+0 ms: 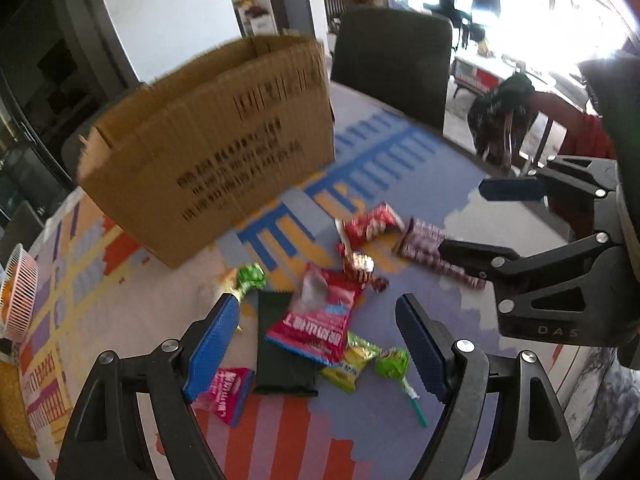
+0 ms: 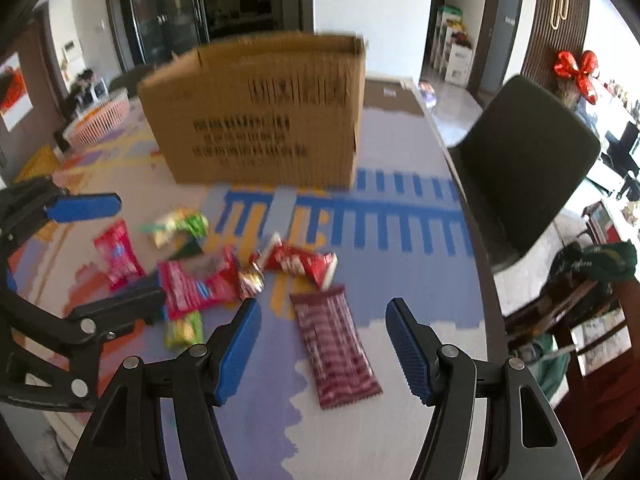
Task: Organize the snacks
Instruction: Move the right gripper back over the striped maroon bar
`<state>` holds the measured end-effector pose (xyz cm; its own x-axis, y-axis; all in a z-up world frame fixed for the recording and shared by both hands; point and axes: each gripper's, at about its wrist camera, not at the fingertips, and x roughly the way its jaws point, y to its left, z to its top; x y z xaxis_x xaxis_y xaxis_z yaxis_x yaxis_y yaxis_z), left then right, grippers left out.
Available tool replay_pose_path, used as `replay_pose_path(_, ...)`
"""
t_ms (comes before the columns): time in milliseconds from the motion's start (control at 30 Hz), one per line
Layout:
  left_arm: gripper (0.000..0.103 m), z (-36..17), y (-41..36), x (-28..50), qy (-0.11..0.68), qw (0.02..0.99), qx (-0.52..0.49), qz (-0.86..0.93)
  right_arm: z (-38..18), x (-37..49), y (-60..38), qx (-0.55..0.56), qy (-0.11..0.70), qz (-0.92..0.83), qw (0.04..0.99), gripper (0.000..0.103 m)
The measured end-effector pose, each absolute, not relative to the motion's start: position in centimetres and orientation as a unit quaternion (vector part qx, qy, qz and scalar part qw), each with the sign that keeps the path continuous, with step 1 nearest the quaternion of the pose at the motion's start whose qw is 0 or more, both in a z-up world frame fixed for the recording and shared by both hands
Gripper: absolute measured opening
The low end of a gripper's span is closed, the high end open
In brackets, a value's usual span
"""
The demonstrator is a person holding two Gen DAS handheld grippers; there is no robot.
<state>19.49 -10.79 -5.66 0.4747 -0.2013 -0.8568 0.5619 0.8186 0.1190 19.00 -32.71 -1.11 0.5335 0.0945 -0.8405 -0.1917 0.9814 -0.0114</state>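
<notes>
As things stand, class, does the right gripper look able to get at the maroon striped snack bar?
Probably yes: the right gripper is open, and the maroon striped snack bar lies flat between its fingers, apart from the other snacks.

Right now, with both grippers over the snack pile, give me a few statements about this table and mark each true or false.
1. The left gripper holds a snack. False: open, empty.
2. The cardboard box stands upright behind the snacks. True.
3. The maroon bar lies in front of the open right gripper. True.
4. The lollipop is inside the box. False: it lies on the table mat.
</notes>
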Motion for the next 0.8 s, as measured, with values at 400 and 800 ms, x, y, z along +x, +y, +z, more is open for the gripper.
replay_pose_path(400,0.080,-10.1,-11.5,21.6,0.514,0.801,0.215,-0.219,-5.4,19.9,-32.9,-0.073,0.533,0.071,0.840,0.066)
replay_pose_path(800,0.079,-11.7,-11.6,23.3,0.531,0.794,0.208,-0.212,-6.8,20.9,-33.2,-0.068,0.543,0.073,0.834,0.066)
